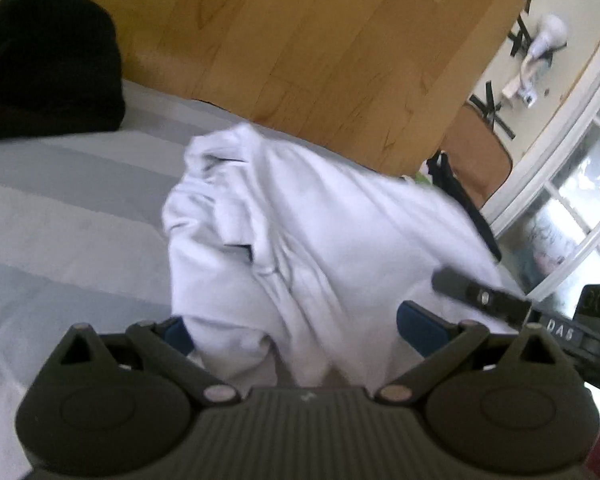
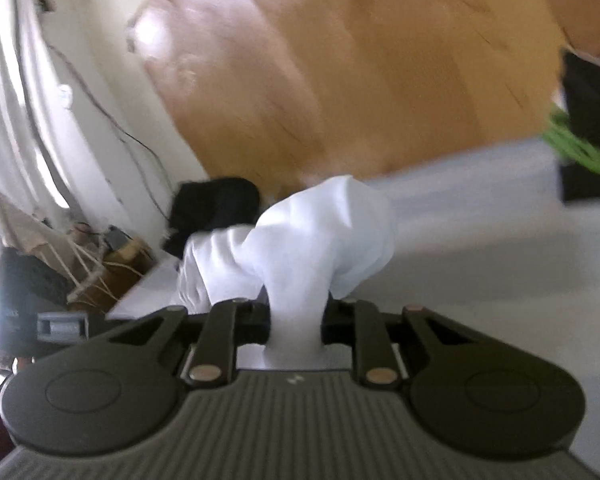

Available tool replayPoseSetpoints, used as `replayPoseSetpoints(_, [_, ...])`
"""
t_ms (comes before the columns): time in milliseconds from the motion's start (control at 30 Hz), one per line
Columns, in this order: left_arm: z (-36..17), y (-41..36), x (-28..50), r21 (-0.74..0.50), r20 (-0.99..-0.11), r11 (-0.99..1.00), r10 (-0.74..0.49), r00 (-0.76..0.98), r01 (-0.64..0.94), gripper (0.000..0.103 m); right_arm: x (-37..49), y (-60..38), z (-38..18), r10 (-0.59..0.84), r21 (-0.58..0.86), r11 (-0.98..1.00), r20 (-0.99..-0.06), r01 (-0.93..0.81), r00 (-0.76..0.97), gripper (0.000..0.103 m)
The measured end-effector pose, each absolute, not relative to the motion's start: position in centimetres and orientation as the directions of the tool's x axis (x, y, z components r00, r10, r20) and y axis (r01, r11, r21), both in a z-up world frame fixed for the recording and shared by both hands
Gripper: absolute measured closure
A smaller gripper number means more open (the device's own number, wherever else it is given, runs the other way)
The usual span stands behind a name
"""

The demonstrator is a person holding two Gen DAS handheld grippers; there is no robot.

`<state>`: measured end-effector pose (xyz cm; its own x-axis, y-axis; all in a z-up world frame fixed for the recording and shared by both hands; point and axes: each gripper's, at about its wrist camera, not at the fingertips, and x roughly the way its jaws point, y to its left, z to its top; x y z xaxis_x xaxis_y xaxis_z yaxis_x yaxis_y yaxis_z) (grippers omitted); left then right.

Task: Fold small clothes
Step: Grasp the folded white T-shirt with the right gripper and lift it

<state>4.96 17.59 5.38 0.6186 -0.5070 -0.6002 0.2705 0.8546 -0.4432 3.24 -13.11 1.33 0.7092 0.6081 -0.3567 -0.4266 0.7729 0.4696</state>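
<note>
While the striped bedsheet point(image 1: 60, 208) spreads below a wooden headboard point(image 1: 300, 40), a crumpled white garment point(image 1: 300, 232) lies on it, with a folded black garment point(image 1: 52, 60) well apart by the headboard. Left gripper point(image 1: 296, 332) stands spread wide around the white cloth; right gripper point(image 2: 296, 320) is clamped on a bunched fold.

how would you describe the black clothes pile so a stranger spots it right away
Start at the pale blue striped bed sheet against the wooden headboard. At its far corner, by the headboard, sits the folded black clothes pile. It is the only dark, stacked bundle; the white garment nearby is crumpled and loose.
</note>
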Motion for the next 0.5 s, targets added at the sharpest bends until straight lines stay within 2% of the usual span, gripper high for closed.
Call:
replayPoseSetpoints(100, [6.0,18.3,5.1,-0.438,-0.594,0.859,-0.499,0.631,0.266,0.0,3.8,-15.0,-0.2,0.613,0.551,0.754,-0.395,-0.357,0.684,0.058])
replayPoseSetpoints(133, [6.3,18.7,5.0,-0.43,-0.593,0.865,-0.486,0.642,0.259,0.0,3.8,-15.8,-0.5,0.623,0.584,0.737,-0.388,-0.341,0.679,0.047])
replayPoseSetpoints(200, [6.7,19.8,4.7,-0.397,-0.602,0.886,-0.447,0.662,0.238,0.0,3.7,-16.7,-0.8,0.659,0.632,0.694,-0.364,-0.345,0.658,0.038])
replayPoseSetpoints(267, [6.3,20.4,4.6,-0.4,-0.63,0.889,-0.443,0.638,0.222,0.0,4.2,-16.1,-1.4,0.713,0.652,0.66,-0.389,-0.372,0.583,0.037])
replayPoseSetpoints(333, [5.0,20.1,5.3,-0.425,-0.67,0.879,-0.465,0.579,0.215,0.0,3.9,-14.4,-1.6,0.713,0.601,0.68,-0.411,-0.42,0.568,0.037])
replayPoseSetpoints(400, [4.9,18.5,4.8,-0.37,-0.659,0.889,-0.455,0.599,0.268,0.0,4.0,-12.5,-1.4,0.738,0.583,0.666,-0.426,-0.465,0.522,0.037])
replayPoseSetpoints(433, [4.9,17.5,4.8,-0.357,-0.659,0.886,-0.464,0.592,0.296,0.001,4.2,-11.5,-1.4,0.742,0.579,0.664,-0.428,-0.473,0.516,0.044])
replayPoseSetpoints(500, [4.8,16.5,5.0,-0.331,-0.664,0.899,-0.437,0.607,0.286,0.001,4.4,-10.4,-1.0,0.715,0.533,0.696,-0.453,-0.482,0.532,0.064])
